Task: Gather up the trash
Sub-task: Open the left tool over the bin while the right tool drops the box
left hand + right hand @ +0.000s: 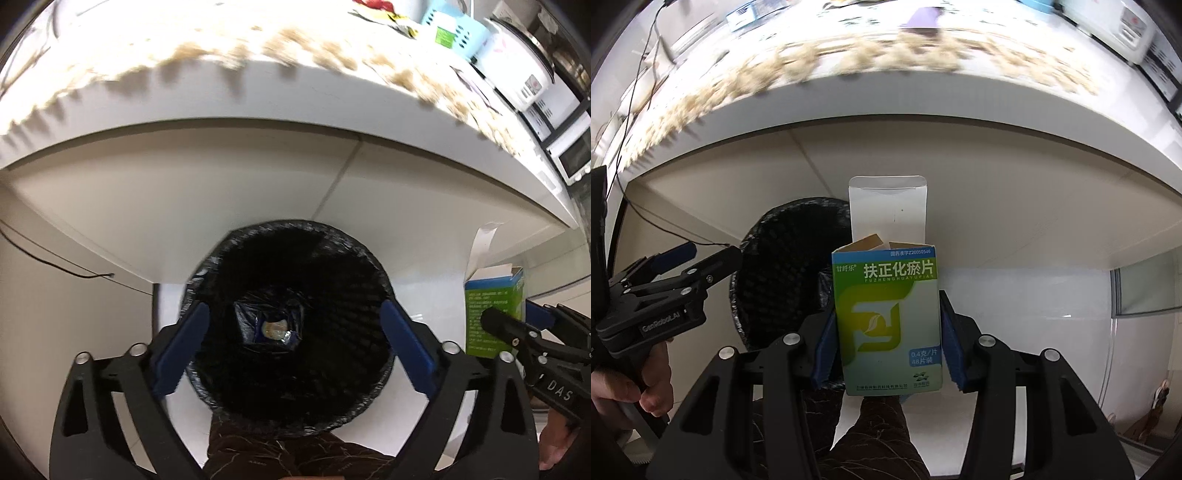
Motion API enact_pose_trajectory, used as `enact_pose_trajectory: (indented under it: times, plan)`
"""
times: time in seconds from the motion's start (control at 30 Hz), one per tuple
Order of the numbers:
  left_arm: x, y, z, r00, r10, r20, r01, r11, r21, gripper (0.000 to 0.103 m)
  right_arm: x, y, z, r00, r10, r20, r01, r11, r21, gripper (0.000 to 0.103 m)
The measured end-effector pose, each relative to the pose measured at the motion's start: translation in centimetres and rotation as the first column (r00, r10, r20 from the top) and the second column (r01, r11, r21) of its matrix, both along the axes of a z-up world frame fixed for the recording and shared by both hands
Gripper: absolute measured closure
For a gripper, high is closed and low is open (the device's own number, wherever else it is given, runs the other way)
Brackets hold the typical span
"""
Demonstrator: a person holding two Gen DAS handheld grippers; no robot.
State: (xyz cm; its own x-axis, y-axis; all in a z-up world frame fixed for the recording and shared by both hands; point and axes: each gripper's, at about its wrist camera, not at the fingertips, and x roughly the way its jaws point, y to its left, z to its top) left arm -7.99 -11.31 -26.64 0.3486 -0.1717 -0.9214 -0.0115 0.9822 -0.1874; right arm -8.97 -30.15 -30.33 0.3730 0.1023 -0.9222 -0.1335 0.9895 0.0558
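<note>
Probably a home kitchen: white counter (258, 99) with rice cooker (517, 70) (blurred), microwave (574, 155), lined bin (288, 332) below.

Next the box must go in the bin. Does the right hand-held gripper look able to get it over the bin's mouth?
Probably yes: the right hand-held gripper grips the box beside the bin, whose mouth looks unblocked.

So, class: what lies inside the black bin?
A black liner lines the bin, with one round, shiny, foil-like item at the bottom. Anything under the liner's folds is hidden.
</note>
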Motion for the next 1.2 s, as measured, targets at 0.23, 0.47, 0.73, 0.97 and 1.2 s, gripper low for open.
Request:
enact_pose_trajectory:
  times: [0.23,0.47,0.73,0.97,1.2]
  plan:
    - [-0.3,3.3,2.1,0.999,0.030,0.042,-0.031,0.999,0.021,0.009,1.4,4.0,-0.6,0.999,0.040,-0.004,-0.040,0.999,0.005,0.056]
    - [-0.2,7.3,3.0,0.996,0.083,0.044,-0.084,0.996,0.023,0.009,2.4,7.4,-1.2,0.996,0.086,-0.009,-0.086,0.996,-0.009,0.056]
    - [-0.8,11.0,3.2,0.987,0.156,0.049,-0.158,0.987,0.032,0.006,3.3,8.4,-3.4,0.995,0.095,-0.039,-0.095,0.995,-0.008,0.056]
    - [-1.0,12.5,1.7,0.986,0.167,0.018,-0.168,0.985,0.049,0.006,4.7,9.0,-4.7,0.993,0.092,-0.073,-0.094,0.995,-0.018,0.056]
    - [-1.1,13.6,0.8,0.986,0.166,0.008,-0.166,0.985,0.054,0.006,5.2,10.7,-6.3,0.991,0.093,-0.093,-0.097,0.994,-0.045,0.056]
